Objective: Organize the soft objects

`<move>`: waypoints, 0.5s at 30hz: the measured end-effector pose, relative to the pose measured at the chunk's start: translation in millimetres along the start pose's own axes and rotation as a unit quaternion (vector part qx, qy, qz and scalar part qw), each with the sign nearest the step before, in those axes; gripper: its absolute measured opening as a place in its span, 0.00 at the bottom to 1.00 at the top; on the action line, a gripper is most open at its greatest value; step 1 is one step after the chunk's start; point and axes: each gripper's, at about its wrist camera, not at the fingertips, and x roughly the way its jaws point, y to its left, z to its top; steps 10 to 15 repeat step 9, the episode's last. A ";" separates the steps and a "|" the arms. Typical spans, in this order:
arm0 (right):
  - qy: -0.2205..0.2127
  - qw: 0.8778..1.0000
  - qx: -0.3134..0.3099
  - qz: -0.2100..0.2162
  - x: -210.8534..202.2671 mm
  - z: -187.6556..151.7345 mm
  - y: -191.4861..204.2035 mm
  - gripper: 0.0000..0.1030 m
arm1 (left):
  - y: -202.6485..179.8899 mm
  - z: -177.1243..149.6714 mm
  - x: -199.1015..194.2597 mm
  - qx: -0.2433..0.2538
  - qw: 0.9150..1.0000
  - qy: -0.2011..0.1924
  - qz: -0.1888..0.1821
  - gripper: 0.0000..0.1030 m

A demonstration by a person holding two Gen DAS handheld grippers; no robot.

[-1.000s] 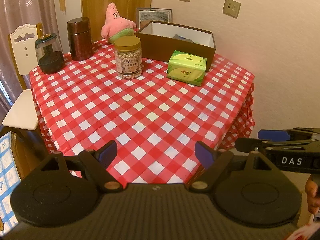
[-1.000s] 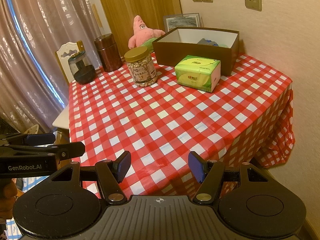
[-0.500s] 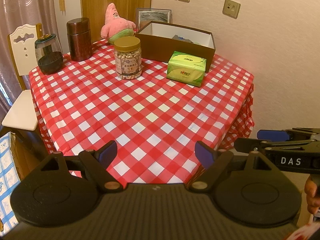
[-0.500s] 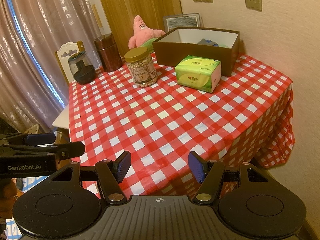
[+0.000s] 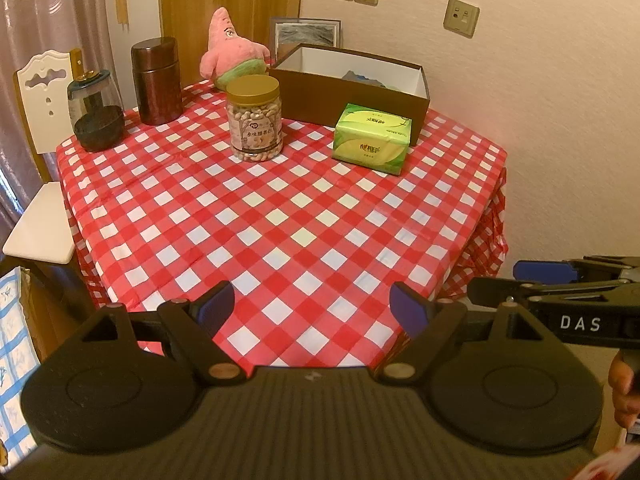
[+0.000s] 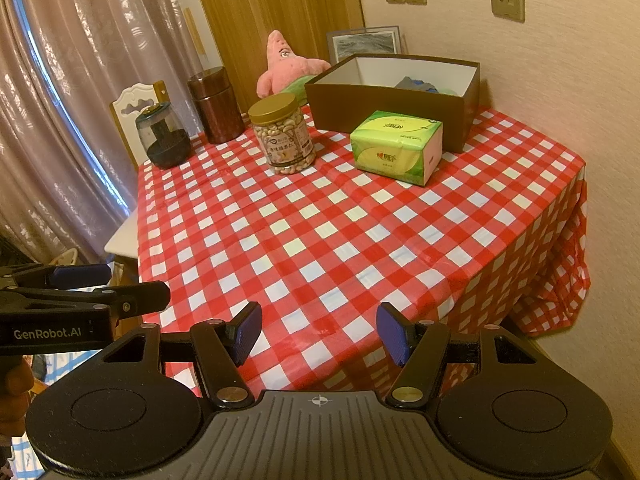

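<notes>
Left gripper: fingers wide, nothing held; poised off the near edge of the counter. Right gripper: fingers wide, nothing held; alongside, same edge.

Pink plush star: upright at the far edge, just beside the brown box. Green tissue pack: on the cloth, against the box front. Something grey-blue already inside the box; kind unclear.

Jar of nuts, brown canister, glass pot: hard goods, left of the box.

Step, judged: between picks, reach pending. Next move calls for a long reach past the jar and a gentle squeeze.
</notes>
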 end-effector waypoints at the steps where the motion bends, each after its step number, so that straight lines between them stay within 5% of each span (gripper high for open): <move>1: 0.000 1.000 0.000 0.000 0.0 0.0 0.0 0.62 | 0.0 -0.1 0.0 0.000 1.000 0.000 0.000 0.81; 15: 0.000 1.000 -0.001 0.000 0.1 0.2 -1.8 0.62 | -4.5 3.2 2.4 0.003 1.000 -0.001 -0.003 0.81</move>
